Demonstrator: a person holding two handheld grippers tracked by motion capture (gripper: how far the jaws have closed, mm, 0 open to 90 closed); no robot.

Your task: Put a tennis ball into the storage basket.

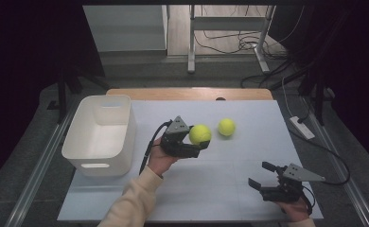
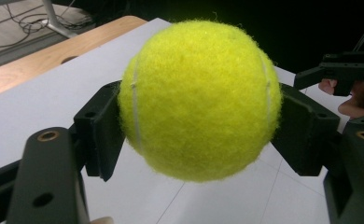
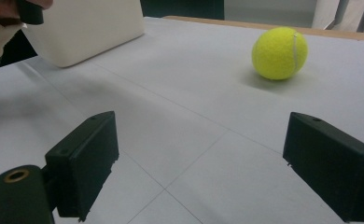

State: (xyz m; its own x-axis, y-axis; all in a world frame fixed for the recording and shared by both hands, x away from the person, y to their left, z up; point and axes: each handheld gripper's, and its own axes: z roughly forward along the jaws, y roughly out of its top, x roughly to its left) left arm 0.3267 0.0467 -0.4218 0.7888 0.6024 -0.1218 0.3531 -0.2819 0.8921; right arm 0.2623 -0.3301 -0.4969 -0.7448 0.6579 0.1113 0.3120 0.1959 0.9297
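Observation:
A yellow tennis ball [image 1: 200, 134] [image 2: 199, 98] is clamped between the pads of my left gripper [image 1: 197, 140] [image 2: 201, 126] and hangs above the white table near its middle. A second tennis ball [image 1: 226, 126] [image 3: 279, 52] rests on the table just to the right of it, farther back. My right gripper [image 1: 261, 176] [image 3: 213, 163] stands open near the front right of the table, nothing between its jaws, pointing toward the resting ball.
A white plastic bin [image 1: 101, 135] [image 3: 84, 28] stands on the left part of the table [image 1: 211, 189]. A wooden strip [image 1: 187, 93] runs along the far edge. A power strip [image 1: 302, 127] and cables lie on the floor to the right.

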